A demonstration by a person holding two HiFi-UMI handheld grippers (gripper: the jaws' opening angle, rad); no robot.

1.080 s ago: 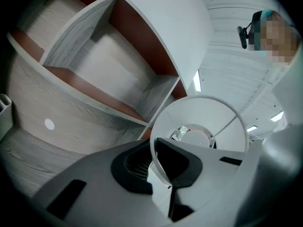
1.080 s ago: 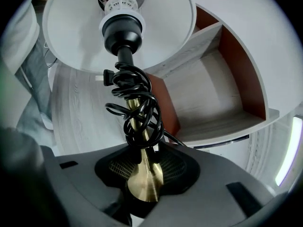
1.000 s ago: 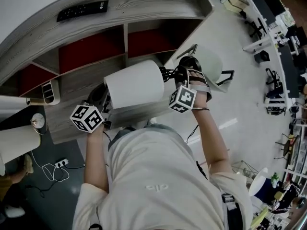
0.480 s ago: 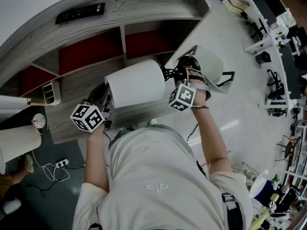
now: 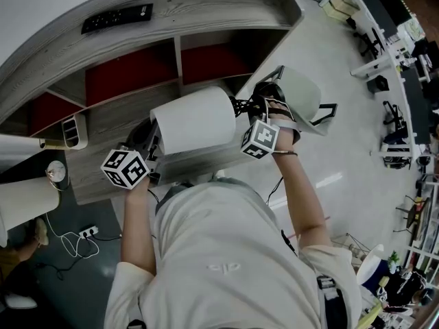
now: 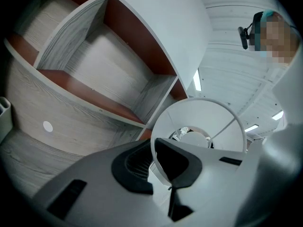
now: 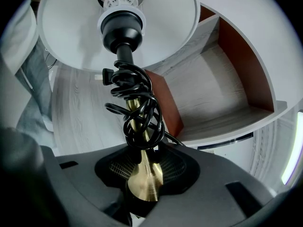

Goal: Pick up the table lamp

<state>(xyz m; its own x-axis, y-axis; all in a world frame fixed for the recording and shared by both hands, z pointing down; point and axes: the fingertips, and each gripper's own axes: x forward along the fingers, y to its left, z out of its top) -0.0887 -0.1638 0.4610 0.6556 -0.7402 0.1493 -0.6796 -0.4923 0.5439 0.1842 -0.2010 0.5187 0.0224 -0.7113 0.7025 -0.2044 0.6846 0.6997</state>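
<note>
The table lamp lies nearly level in front of my chest, off the shelf unit. Its white shade point(image 5: 193, 120) points left in the head view, and a black cable point(image 7: 135, 103) is wound round its brass stem point(image 7: 142, 167). My left gripper point(image 6: 157, 162) is shut on the rim of the shade point(image 6: 199, 122), with the bulb showing inside. My right gripper point(image 7: 144, 186) is shut on the brass stem below the black socket point(image 7: 122, 27). In the head view the left gripper point(image 5: 142, 144) sits at the shade's left end. The right gripper point(image 5: 266, 103) is at the stem.
A curved grey wooden shelf unit point(image 5: 116, 108) with red-brown back panels stands just beyond the lamp, with a remote control point(image 5: 118, 16) on its top. A white round thing point(image 5: 305, 88) is on the floor at right. A power strip point(image 5: 86, 234) lies at lower left.
</note>
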